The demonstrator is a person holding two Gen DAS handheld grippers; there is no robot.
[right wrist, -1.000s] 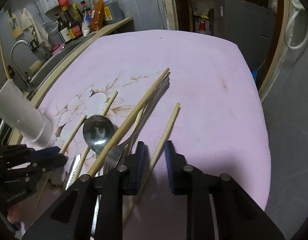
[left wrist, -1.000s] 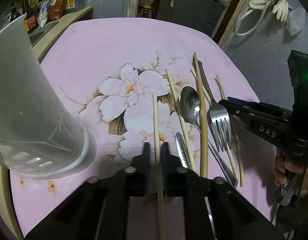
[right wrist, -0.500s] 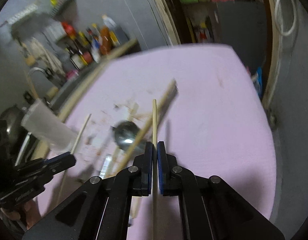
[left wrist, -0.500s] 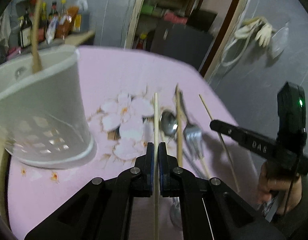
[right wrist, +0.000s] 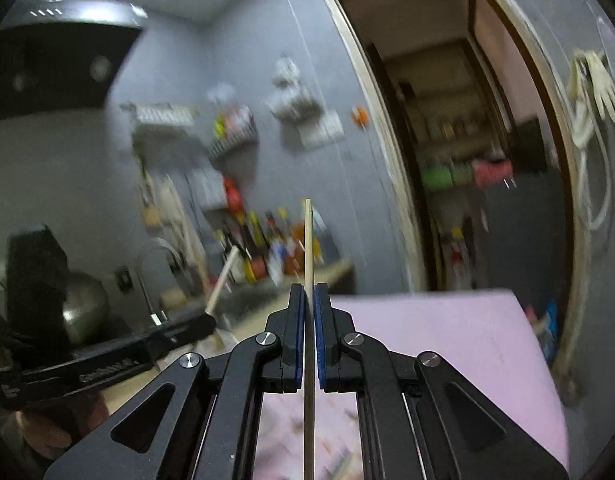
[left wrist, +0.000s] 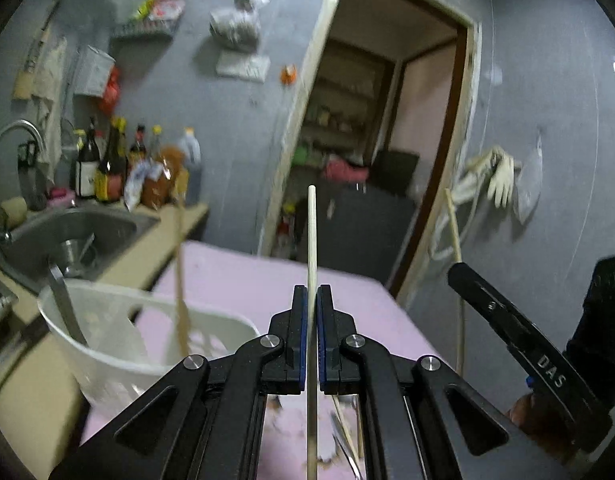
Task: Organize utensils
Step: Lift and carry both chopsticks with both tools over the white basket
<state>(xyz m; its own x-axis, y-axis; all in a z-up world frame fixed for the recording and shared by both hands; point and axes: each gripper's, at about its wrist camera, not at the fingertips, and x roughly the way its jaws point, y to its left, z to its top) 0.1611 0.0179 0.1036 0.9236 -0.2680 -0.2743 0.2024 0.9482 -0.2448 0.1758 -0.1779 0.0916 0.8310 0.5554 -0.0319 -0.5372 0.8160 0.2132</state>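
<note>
Where left sees: white holder (left wrist: 119,344)

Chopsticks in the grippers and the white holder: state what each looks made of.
Left gripper clamps a chopstick: pale, matte and uniform, likely bamboo or light wood. Right gripper clamps a chopstick of the same pale, dull look, probably the same material. White holder: smooth, slightly translucent wall with moulded slots low down, so apparently plastic.
</note>
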